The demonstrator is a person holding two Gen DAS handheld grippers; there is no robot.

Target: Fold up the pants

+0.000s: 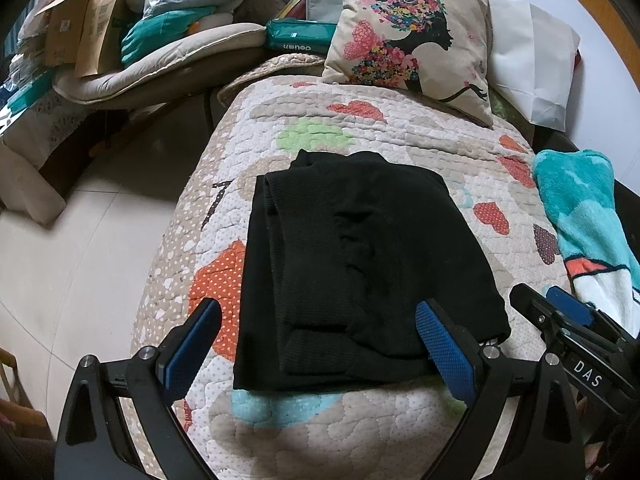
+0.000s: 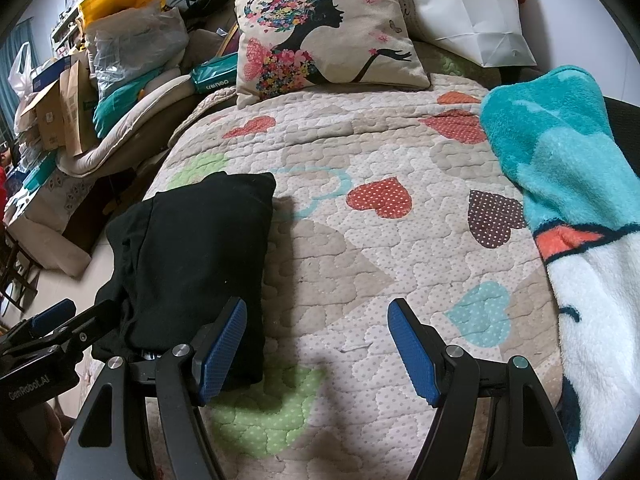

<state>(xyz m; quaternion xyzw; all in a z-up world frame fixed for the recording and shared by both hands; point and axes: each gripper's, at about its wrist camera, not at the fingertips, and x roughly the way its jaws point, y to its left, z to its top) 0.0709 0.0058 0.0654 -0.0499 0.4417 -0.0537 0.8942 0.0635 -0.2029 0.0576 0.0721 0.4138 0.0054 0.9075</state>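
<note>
Nearby, a pillow [image 1: 408,32] and teal blanket [image 2: 560,152] flank the folded pants [image 1: 352,264].

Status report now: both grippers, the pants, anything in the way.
Left gripper open, empty, jaws straddling the pants' near edge. Right gripper open, empty, over bare quilt. Black pants folded flat. Teal blanket off right, clear.

Black knit fabric pants [image 1: 352,272] are seen folded into a compact, roughly rectangular stack, laid flat on a quilted heart-patterned bedspread [image 1: 420,148], near its left edge.
</note>
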